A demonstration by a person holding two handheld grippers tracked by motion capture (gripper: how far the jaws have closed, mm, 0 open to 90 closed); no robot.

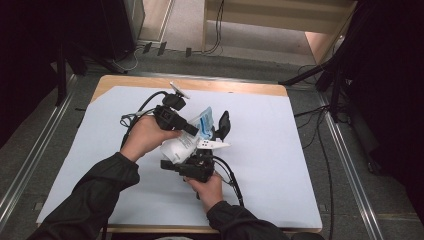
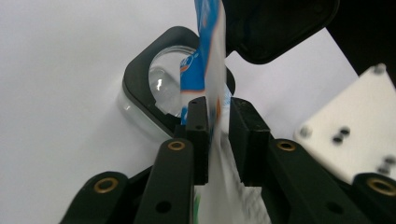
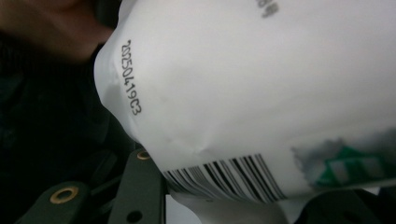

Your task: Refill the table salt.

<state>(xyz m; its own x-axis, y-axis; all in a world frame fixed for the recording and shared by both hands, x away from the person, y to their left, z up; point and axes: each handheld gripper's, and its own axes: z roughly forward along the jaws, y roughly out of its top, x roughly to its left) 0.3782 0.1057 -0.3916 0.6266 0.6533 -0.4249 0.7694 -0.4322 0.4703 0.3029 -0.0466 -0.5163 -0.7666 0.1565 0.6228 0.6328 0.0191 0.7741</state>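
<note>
**White pouch held between two tongs above the desk**

A soft white plastic pouch (image 1: 186,142) with a blue printed top is seen at the centre of the high view, above the white-covered desk (image 1: 280,165). Its crinkled lower body, bearing a barcode and a printed date code, is clamped by the right tongs (image 1: 192,160). In the left gripper view, the flat sealed top edge stands between the pads of the left tongs (image 2: 218,116); the left pad is met, while a narrow gap is seen at the right pad, so these tongs stand slightly apart. A clear rounded-square container (image 2: 154,93) with a black rim is seen on the desk behind, beside its raised black lid (image 2: 275,25).
</note>
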